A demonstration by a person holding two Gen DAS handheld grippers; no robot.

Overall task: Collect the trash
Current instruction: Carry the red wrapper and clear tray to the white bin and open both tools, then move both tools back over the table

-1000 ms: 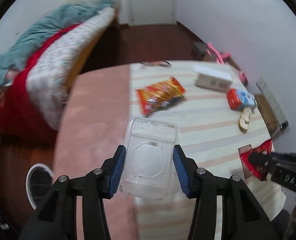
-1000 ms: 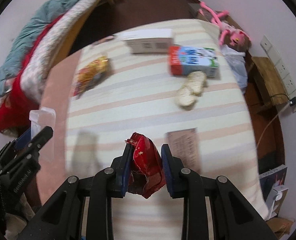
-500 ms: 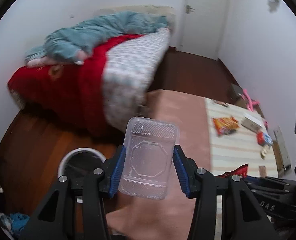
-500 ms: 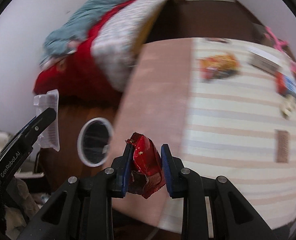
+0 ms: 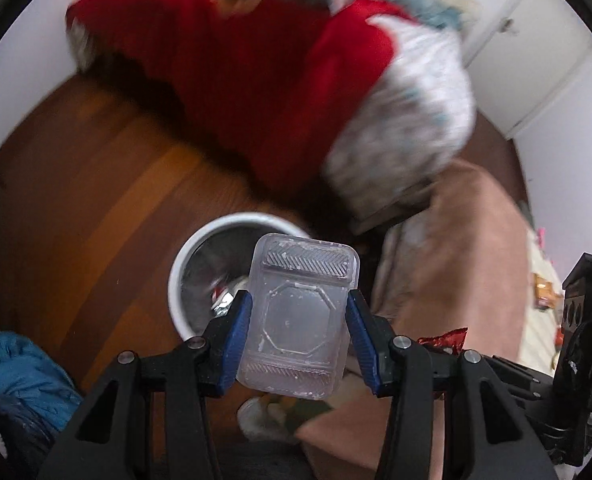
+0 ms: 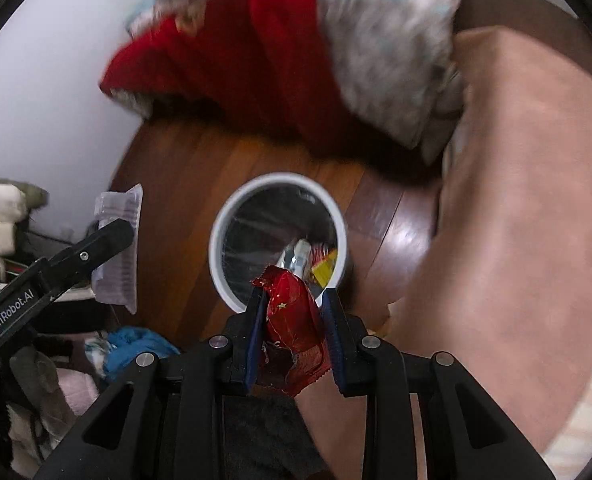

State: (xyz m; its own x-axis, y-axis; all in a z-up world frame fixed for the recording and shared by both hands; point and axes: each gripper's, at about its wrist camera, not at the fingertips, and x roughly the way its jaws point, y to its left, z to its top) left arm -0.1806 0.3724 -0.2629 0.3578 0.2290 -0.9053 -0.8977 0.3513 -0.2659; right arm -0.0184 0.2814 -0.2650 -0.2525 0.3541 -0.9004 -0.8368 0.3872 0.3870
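Both grippers have swung off the striped table since a sec ago; the round white-rimmed trash bin (image 6: 278, 240) w/ dark liner, then a small ring at lower left, now fills the centre of both views. The left gripper (image 5: 299, 326) is still clamped on the clear rectangular plastic food tray (image 5: 301, 322), jaws spread wide to its sides. The tray stands upright, octagon embossed in its base, ribbed strips top and bottom, white crumbs on it; it overlaps the bin's right rim in the left view. The right gripper (image 6: 294, 322) keeps its jaws nearly closed on the crumpled red foil snack wrapper (image 6: 294, 328) (gold star, torn lower edge), just below the bin rim. Wrappers lie inside the bin. The red blanket (image 5: 256, 68) is blurred across the top.
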